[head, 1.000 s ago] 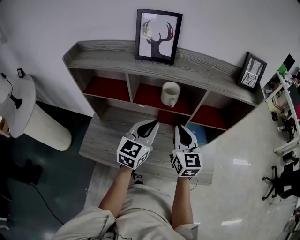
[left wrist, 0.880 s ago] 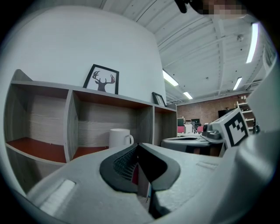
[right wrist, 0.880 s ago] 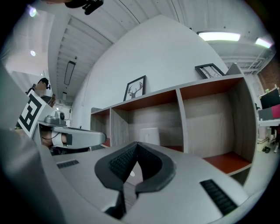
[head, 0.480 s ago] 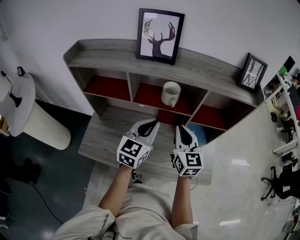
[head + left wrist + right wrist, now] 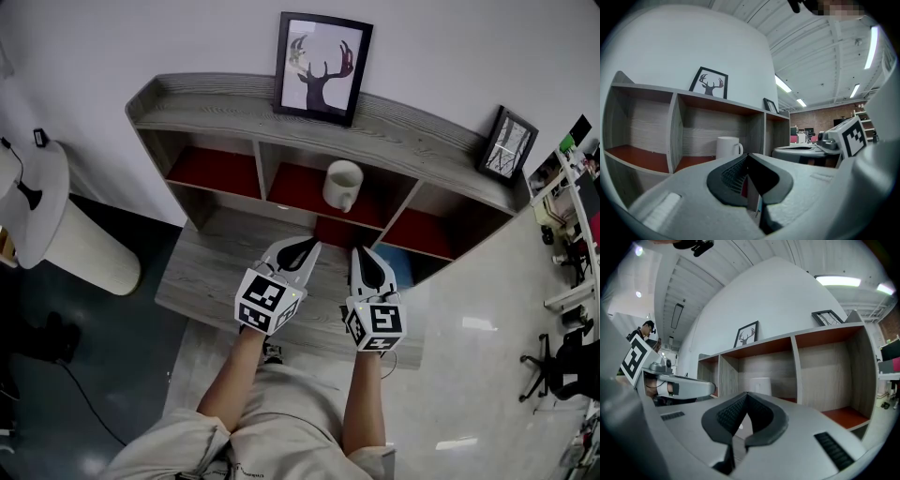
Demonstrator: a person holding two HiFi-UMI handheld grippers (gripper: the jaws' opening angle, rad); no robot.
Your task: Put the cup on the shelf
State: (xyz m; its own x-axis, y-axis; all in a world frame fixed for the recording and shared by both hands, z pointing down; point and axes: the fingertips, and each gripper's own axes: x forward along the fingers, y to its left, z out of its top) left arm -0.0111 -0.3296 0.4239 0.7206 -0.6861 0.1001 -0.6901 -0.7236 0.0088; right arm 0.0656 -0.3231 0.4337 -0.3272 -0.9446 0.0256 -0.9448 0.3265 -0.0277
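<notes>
I see the white cup (image 5: 341,186) standing upright in the middle compartment of the shelf (image 5: 216,108). My left gripper (image 5: 302,248) and right gripper (image 5: 365,258) hover in front of the shelf, jaws closed on nothing.

A framed deer picture (image 5: 323,67) stands against the white wall (image 5: 112,37), with a smaller frame (image 5: 506,142) well to its right. A white round stand (image 5: 66,234) sits on dark floor (image 5: 56,403). A black office chair (image 5: 561,364) stands far right.

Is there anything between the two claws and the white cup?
Nothing. The head view shows only bare grey wooden board, then red cubby floor, between the left claw, the right claw and the white ceramic cup.
</notes>
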